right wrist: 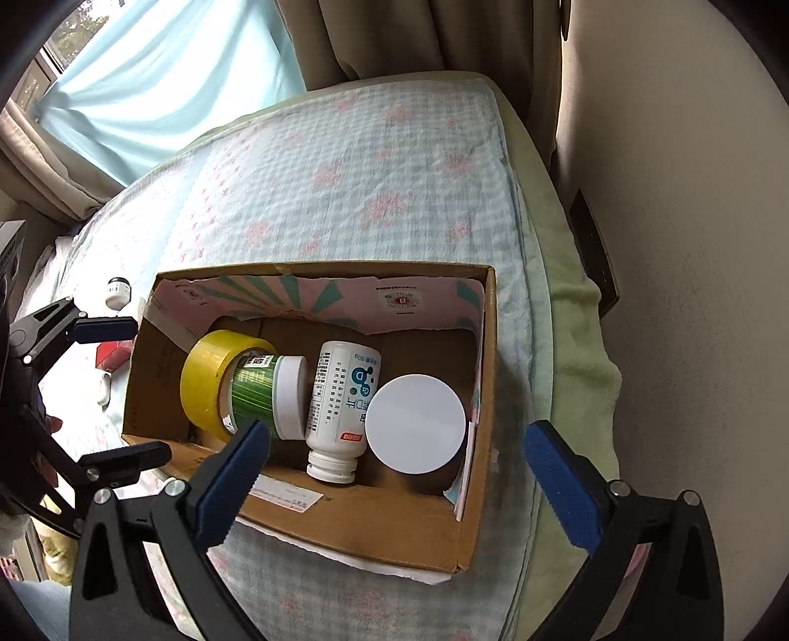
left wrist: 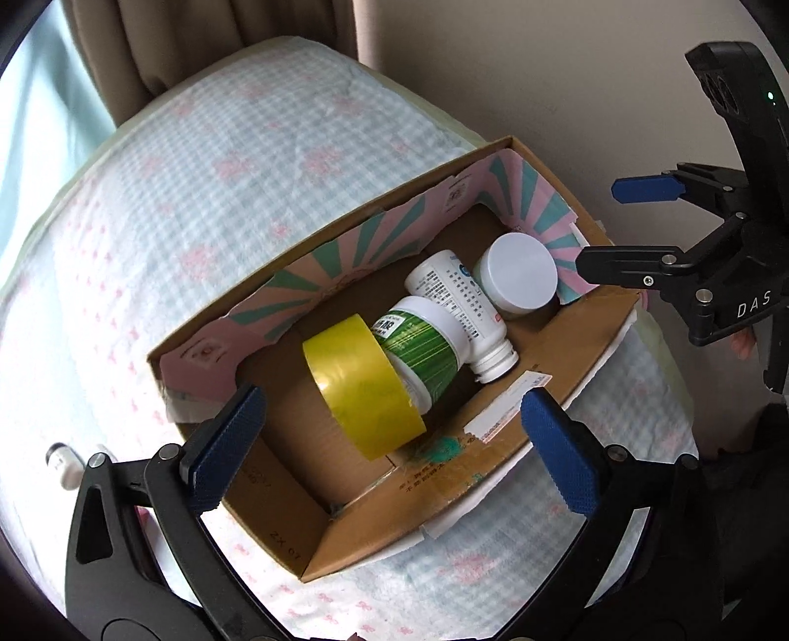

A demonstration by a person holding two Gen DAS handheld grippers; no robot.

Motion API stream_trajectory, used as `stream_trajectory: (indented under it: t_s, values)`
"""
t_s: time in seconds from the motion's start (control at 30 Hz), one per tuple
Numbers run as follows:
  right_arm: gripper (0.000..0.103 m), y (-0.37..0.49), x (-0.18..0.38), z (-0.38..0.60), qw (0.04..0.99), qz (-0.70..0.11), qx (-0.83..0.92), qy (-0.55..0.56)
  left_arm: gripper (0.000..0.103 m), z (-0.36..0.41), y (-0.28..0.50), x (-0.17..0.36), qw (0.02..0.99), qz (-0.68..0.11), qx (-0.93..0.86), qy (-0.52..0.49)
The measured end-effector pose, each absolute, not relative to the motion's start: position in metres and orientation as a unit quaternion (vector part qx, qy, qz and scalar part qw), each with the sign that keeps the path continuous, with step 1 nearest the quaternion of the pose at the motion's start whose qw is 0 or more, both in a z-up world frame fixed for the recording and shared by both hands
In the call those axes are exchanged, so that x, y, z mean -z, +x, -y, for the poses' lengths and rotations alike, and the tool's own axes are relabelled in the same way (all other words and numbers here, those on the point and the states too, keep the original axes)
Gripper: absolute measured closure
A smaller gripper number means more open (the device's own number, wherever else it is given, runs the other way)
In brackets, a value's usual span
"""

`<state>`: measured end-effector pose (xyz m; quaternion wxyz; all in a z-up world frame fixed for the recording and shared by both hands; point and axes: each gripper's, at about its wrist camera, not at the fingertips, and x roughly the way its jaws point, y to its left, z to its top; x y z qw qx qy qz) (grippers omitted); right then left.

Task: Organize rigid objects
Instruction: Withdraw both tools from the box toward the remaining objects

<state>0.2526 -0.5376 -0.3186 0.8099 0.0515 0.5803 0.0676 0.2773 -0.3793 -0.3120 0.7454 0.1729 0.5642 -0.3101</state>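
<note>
A bed [right wrist: 394, 162] covered in a pale blue-and-white checked quilt with pink floral prints fills the room's centre, a light green blanket [right wrist: 577, 345] draped along its right edge. A plain cream wall [right wrist: 690, 246] runs beside that edge, with a dark panel [right wrist: 594, 251] set low against it. Beige curtains [right wrist: 419, 34] hang beyond the bed's far edge, and daylight filters through a light blue sheer curtain [right wrist: 162, 84] over the window [right wrist: 69, 34] at far left.

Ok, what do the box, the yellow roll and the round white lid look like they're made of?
Box: brown corrugated cardboard, matte, with torn edges and a printed paper liner. Yellow roll: glossy translucent film, likely plastic packing tape wound in layers. Round white lid: smooth, slightly satin, probably moulded plastic.
</note>
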Motion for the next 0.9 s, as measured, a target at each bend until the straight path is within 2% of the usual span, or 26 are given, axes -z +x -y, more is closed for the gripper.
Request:
stream_trajectory:
  t_s: [0.3,0.57,0.9]
  values:
    - [0.0,0.254,0.306,0.531,0.81,-0.581,-0.055,0.059,0.0,0.361,0.268,0.293,0.758,-0.559,0.299,0.15]
    - [0.0,0.244,0.269,0.504,0.815,-0.577,-0.044,0.026,0.0,0.334,0.247,0.258,0.778,-0.543,0.286,0.134]
    - [0.0,0.224,0.218,0.443,0.83,-0.556,-0.049,0.018,0.0,0.245,0.207,0.216,0.805,-0.532,0.241,0.105]
